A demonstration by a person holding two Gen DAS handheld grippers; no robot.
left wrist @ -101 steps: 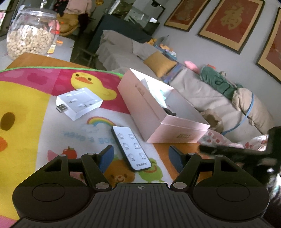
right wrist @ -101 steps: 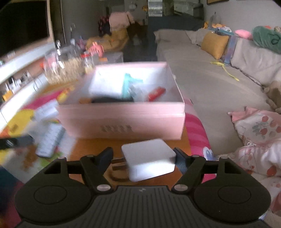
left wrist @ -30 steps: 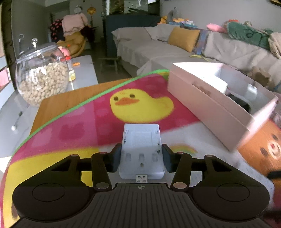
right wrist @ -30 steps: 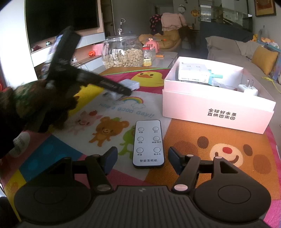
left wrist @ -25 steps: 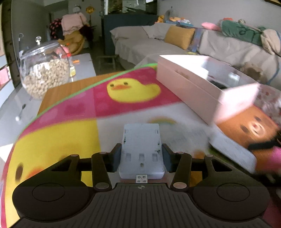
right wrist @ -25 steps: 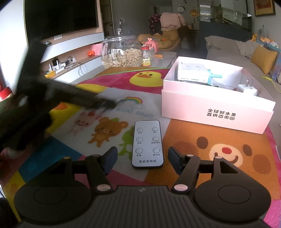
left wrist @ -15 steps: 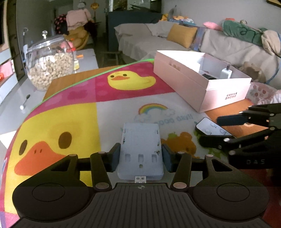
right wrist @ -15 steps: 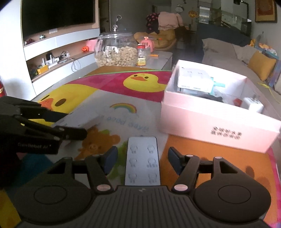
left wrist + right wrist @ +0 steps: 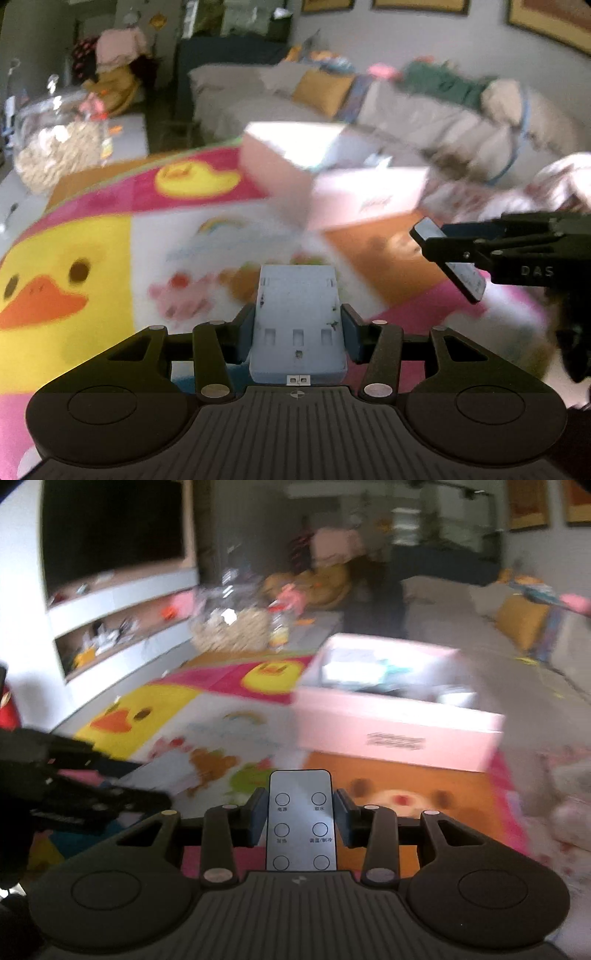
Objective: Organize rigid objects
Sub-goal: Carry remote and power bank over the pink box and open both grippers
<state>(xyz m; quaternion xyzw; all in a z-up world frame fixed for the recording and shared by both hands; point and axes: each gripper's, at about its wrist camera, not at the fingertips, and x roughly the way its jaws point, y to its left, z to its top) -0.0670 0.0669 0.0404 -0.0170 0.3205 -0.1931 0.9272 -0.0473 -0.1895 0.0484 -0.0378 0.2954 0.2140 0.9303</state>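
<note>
Jaws above cartoon mat (image 9: 207, 705) (sofa (image 9: 258, 107) beyond)

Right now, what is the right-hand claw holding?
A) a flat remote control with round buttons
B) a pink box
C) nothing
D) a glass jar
A: in the right wrist view the remote control sits pinched between the pads of the right claw, raised off the mat, while the pink box rests further back.

The open box (image 9: 399, 734) sits on the mat (image 9: 236, 734), the jar (image 9: 232, 627) behind both.
</note>
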